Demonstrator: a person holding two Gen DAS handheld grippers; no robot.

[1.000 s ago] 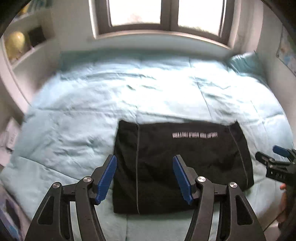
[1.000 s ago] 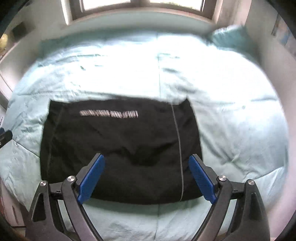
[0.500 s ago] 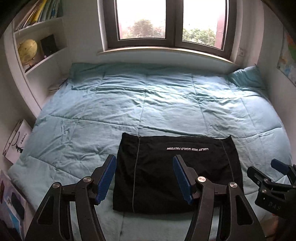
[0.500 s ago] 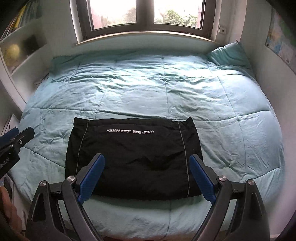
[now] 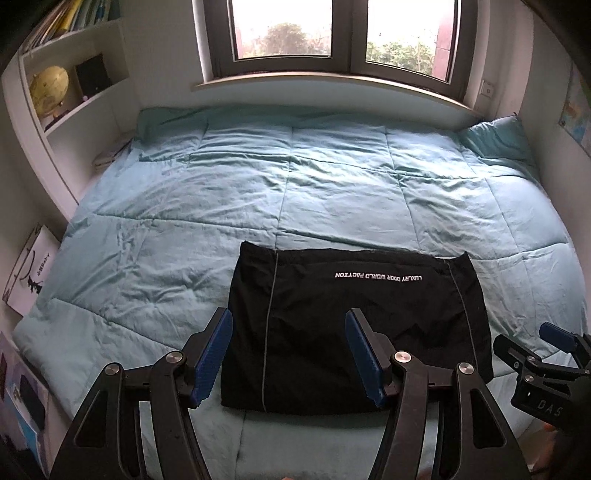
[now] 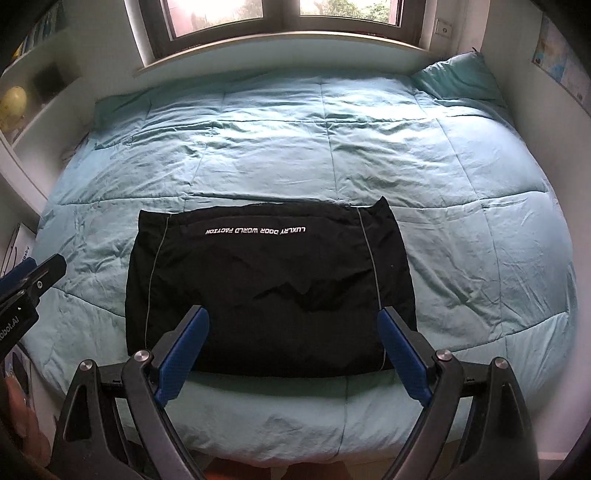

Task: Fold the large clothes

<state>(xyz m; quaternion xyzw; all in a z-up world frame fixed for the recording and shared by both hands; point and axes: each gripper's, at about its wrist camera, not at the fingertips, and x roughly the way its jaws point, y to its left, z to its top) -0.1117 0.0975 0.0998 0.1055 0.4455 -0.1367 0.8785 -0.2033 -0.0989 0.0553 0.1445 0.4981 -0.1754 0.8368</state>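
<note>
A black garment (image 5: 354,325) (image 6: 273,284), folded into a flat rectangle with white lettering and thin grey piping, lies on the near part of a light blue quilt (image 5: 332,195) (image 6: 332,147). My left gripper (image 5: 288,354) hangs above its near left part, open, nothing between its blue pads. My right gripper (image 6: 291,350) hovers over the garment's near edge, open and empty too. Each gripper shows at the edge of the other's view: the right gripper (image 5: 543,347) at the right, the left gripper (image 6: 33,273) at the left.
The bed fills the room under a window (image 5: 332,33). A blue pillow (image 5: 495,138) lies at the far right corner. White shelves (image 5: 70,103) with a globe (image 5: 50,88) stand on the left. Boxes (image 5: 29,273) lean by the bed's left side.
Both grippers have pulled back and up from the garment, so more of the bed and window shows. The garment lies unmoved; both grippers stayed open.
</note>
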